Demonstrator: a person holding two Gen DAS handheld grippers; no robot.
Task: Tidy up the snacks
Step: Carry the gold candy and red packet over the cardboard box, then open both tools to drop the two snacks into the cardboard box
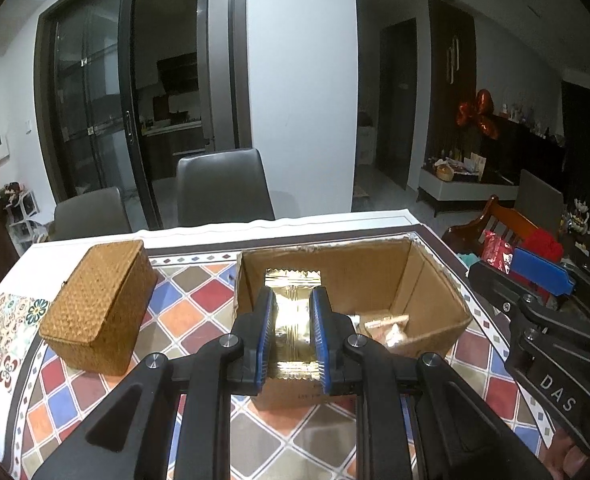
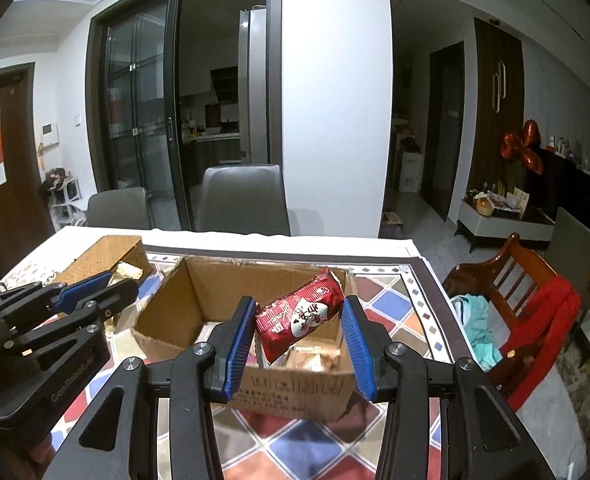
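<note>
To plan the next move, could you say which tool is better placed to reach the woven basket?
Probably left: the left tool, gripping the gold packet, is nearer the woven basket; the right tool is beyond the cardboard box.

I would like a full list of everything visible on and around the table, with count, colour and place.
cardboard box: one, brown, open, middle of the table
gold packet: one, shiny gold, between the left jaws, over the box
red packet: one, red with white print, between the right jaws, over the box
loose snacks: several, pale, on the box floor; count unclear
wicker basket: one, tan, left of the box
tablecloth: one, multicoloured diamonds
grey chairs: two, behind the table
wooden chair: one, brown, right of the table, with red and teal cloth
left gripper: black with blue pads, shut on the gold packet
right gripper: same colours, around the red packet
</note>
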